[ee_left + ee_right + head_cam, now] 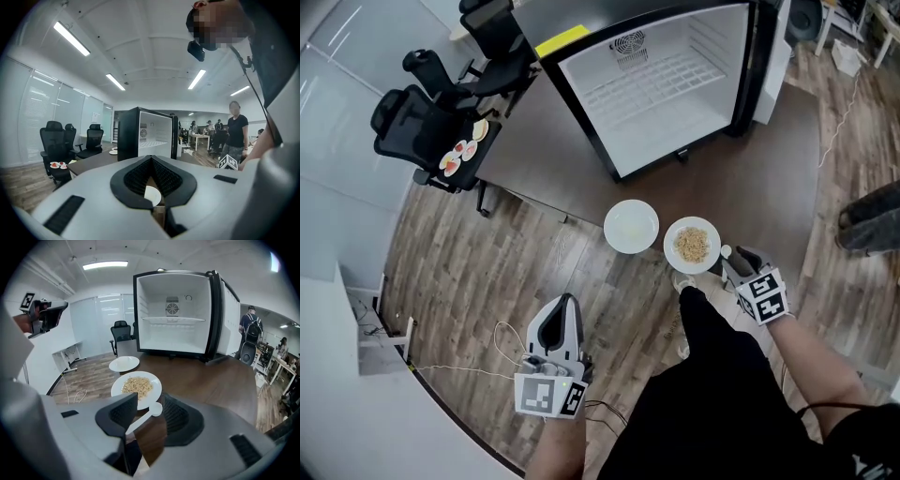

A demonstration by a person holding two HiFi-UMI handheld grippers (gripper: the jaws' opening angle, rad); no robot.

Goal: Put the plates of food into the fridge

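- The dark brown table [553,159] carries the fridge and both plates.
- The fridge [675,94] stands at the table's far end with its door swung wide, its white shelves bare.
- A black office chair [417,127] beside the table has small dishes of red and white food [459,155] on its seat.
- The left gripper [566,302] hangs over the wooden floor [487,272], well apart from the plates. Its finger pads meet at the tips and grip nothing.
- The right gripper [149,403] points down at the table edge with its jaws about half apart. They press on nothing.
- The plate of food [692,245], heaped with beige grains, sits near the table's front edge, outside the fridge.
- An empty-looking white plate [631,226] lies just beside it.
- A white spoon [153,409] lies between the right jaws, its bowl at the food plate's rim.
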